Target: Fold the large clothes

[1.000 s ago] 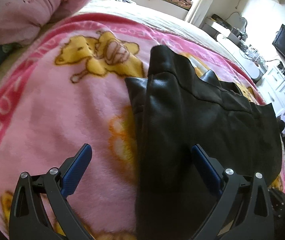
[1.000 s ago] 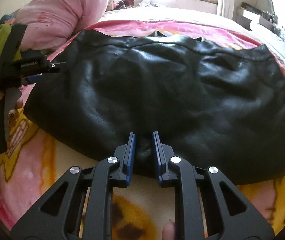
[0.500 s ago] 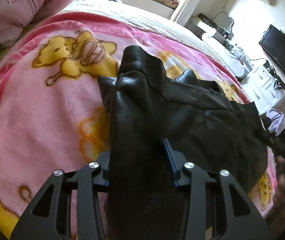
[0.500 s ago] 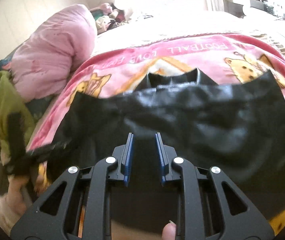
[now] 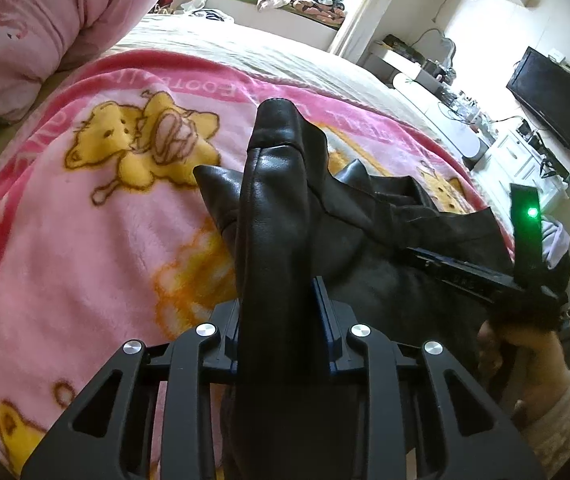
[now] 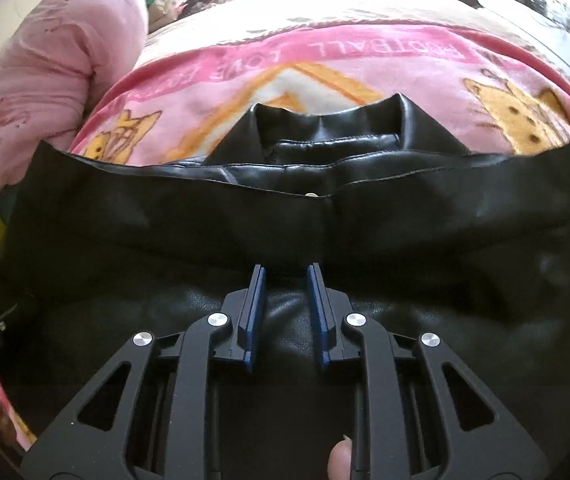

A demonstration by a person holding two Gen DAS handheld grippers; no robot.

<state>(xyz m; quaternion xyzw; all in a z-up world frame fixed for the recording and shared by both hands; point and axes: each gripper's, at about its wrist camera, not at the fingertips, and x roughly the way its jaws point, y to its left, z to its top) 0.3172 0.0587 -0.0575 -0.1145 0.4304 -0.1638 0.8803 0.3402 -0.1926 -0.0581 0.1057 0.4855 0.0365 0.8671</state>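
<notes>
Black leather jacket [image 5: 277,216] on pink cartoon fleece blanket [image 5: 65,240]. Left gripper [image 5: 279,312] closing, pinching a bunched fold between its pads; right gripper [image 6: 285,308] pinching the hem. Lift both evenly, keep edge taut, lay toward collar [image 6: 325,120] ahead.

Bare blanket [image 5: 65,240] left; duvet [image 5: 45,20] beyond.

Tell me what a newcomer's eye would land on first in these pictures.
First, the black leather jacket, spread across the bright pink cartoon blanket on the bed. Next, the left gripper, its jaws closing on a raised fold of that jacket, while the right gripper pinches the hem in the foreground. A pink quilt is bunched at the far left.
</notes>
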